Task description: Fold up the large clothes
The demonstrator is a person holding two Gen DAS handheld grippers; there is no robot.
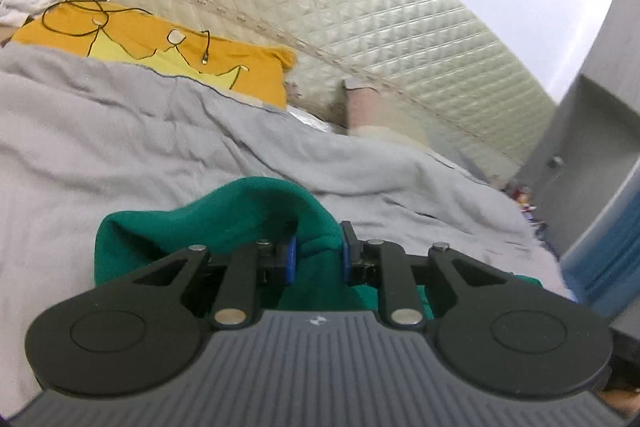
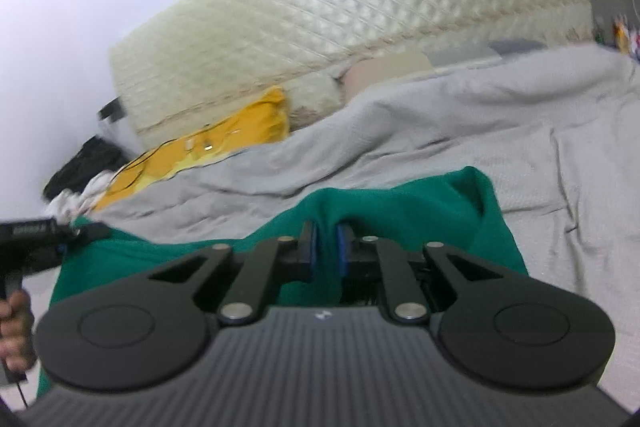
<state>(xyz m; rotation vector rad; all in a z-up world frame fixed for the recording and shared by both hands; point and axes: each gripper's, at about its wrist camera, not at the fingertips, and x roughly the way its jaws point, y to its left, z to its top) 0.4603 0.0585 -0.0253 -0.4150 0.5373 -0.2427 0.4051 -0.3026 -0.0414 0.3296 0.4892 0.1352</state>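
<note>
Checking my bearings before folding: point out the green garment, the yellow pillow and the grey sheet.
Green fabric garment [image 1: 256, 207]: left wrist view, raised fold.
Yellow-orange pillow [image 1: 256, 67]: left wrist view, right half.
Grey bed sheet [image 2: 560, 147]: right wrist view, bare stretch.

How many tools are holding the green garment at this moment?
2. The left tool pinches a bunched fold of the green garment; the right tool pinches another fold. The left one also shows at the right view's left edge.
</note>
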